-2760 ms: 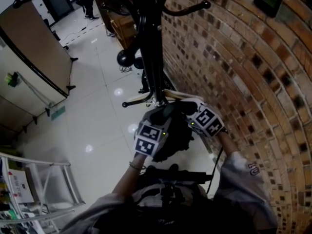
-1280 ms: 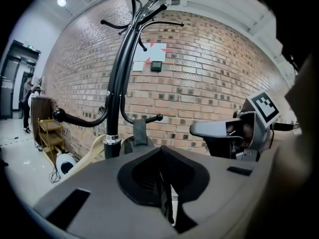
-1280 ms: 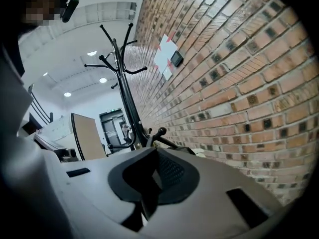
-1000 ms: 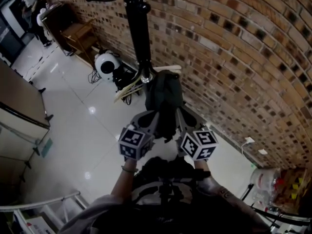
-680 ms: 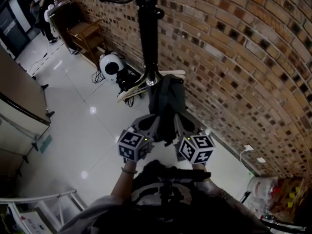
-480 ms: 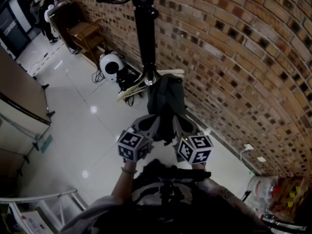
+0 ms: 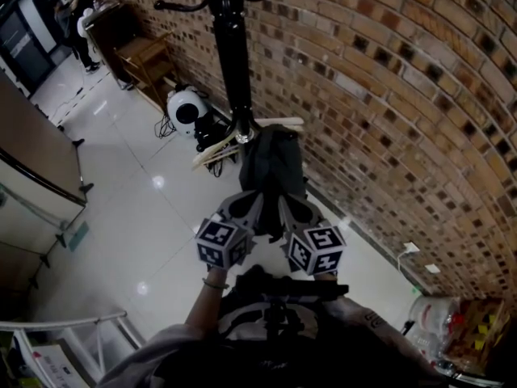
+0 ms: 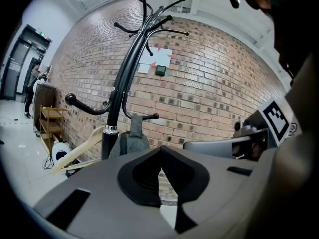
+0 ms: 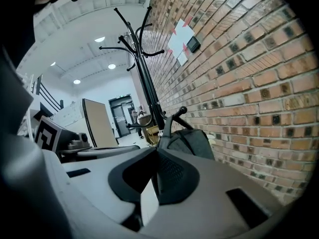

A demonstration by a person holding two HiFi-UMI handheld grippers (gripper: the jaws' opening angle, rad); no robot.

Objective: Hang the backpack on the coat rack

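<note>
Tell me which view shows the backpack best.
The head view: the backpack hangs nearly whole from the coat rack. The right gripper view shows its side and top strap over a hook; the left gripper view only its top.

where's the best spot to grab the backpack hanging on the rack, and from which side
Grip the top carry loop just below the hook it hangs over: a narrow strap, easy to pinch across. The backpack hangs upright beside the coat rack, brick wall close by, so probably come from the open side, away from the wall.
</note>
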